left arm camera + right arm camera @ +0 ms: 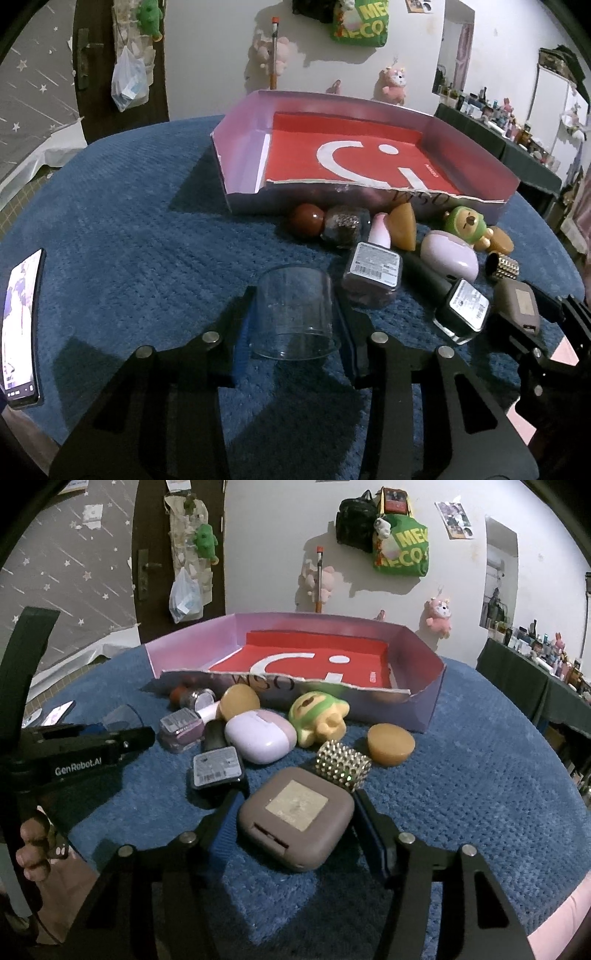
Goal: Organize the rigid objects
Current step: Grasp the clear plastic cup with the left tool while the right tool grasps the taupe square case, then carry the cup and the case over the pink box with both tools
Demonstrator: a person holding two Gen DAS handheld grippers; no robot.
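Observation:
A pink box with a red floor (369,158) stands at the back of the blue mat and shows in the right wrist view (424,705) too. My left gripper (295,314) is shut on a clear plastic cup (295,314). My right gripper (295,819) is shut on a taupe square case (295,819), which also shows in the left wrist view (517,306). Loose items lie before the box: a lilac case (258,738), a green bear figure (317,716), a rhinestone ring (343,764), nail polish bottles (373,273) and amber lumps (391,744).
A phone (22,328) lies at the mat's left edge. A red ball (306,219) and a glitter jar (343,225) sit against the box front. A dark shelf with bottles (535,664) stands at the right. Bags and plush toys hang on the wall.

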